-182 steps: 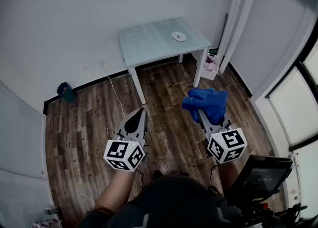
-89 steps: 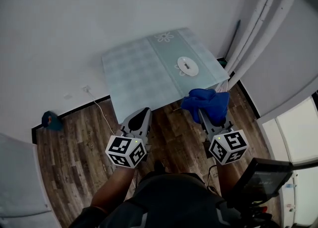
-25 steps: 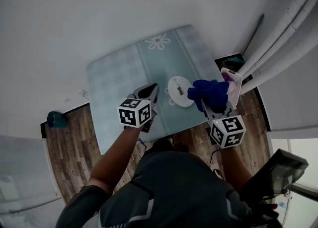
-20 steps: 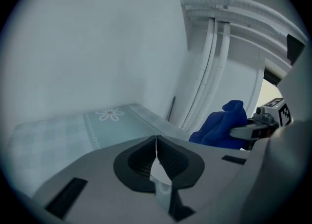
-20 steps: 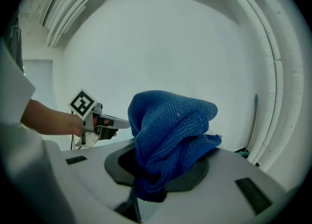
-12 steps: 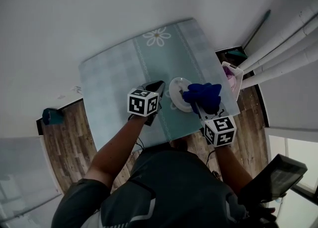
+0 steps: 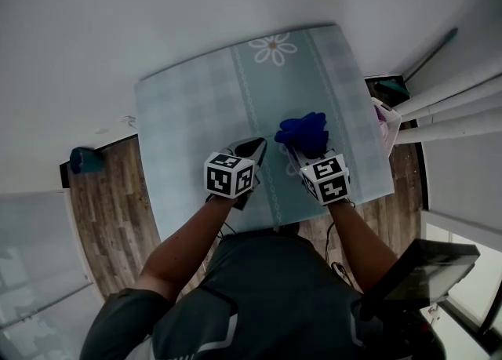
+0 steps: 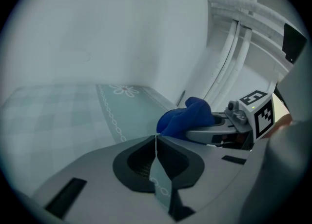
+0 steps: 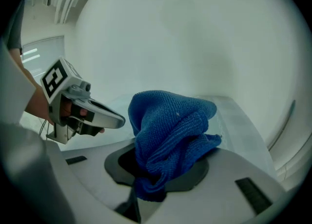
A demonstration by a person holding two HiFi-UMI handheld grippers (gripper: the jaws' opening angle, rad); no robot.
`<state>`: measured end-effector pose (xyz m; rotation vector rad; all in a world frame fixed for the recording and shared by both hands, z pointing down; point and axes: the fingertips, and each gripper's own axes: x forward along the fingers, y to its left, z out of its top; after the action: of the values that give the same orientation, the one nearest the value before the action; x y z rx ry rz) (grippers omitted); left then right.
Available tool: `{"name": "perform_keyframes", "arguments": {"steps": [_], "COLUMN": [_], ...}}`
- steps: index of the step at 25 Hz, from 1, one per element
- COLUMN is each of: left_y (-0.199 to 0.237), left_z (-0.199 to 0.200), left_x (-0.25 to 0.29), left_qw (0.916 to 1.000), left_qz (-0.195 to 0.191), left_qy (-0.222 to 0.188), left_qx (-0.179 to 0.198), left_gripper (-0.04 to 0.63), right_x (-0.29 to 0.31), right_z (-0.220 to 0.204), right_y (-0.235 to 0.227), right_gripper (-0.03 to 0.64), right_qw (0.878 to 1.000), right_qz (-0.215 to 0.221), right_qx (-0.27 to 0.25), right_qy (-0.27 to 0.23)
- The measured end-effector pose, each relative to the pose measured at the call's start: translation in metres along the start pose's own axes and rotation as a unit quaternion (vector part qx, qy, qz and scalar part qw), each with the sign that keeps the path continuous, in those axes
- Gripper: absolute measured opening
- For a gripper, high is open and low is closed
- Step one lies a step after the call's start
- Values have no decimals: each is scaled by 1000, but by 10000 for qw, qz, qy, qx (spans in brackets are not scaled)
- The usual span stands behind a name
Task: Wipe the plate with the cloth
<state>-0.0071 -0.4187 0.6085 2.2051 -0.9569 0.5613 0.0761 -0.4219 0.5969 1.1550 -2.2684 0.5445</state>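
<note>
My right gripper (image 7: 302, 149) is shut on a bunched blue cloth (image 7: 304, 132) and holds it low over the middle of the pale green checked table (image 7: 188, 107). No plate shows in any view; the spot where it lay is covered by the cloth and the gripper. The cloth (image 9: 170, 125) spills over the jaws of the right gripper (image 9: 158, 172). My left gripper (image 7: 252, 147) hovers just left of the cloth, jaws shut with nothing between them. In the left gripper view its tips (image 8: 156, 141) meet in a line, and the cloth (image 8: 185, 118) sits just beyond them.
A daisy print (image 7: 273, 48) marks the table's far edge. A white and pink basket (image 7: 386, 119) stands off the table's right side beside white pipes (image 7: 455, 88). A teal object (image 7: 82, 158) lies on the wood floor at the left. A black device (image 7: 416, 266) sits at the lower right.
The person has walked up to the table. In the last second the right gripper carried the cloth forward and left over the plate, hiding it, and the left gripper closed in beside it.
</note>
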Motion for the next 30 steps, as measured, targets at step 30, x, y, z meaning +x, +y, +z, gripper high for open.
{"name": "perform_keyframes", "arguments": {"steps": [30], "left_y": [-5], "left_z": [-4], "left_x": [-27], "left_qw": [9976], "left_qz": [313], "left_qy": [-509], "left_qx": [-334], "left_gripper": [9], "right_x": [2], "right_z": [-23], "right_y": [19], "right_gripper": [101], "right_qw": [9984], "right_qz": [222], "right_qx": [-180], "right_qy": [481]}}
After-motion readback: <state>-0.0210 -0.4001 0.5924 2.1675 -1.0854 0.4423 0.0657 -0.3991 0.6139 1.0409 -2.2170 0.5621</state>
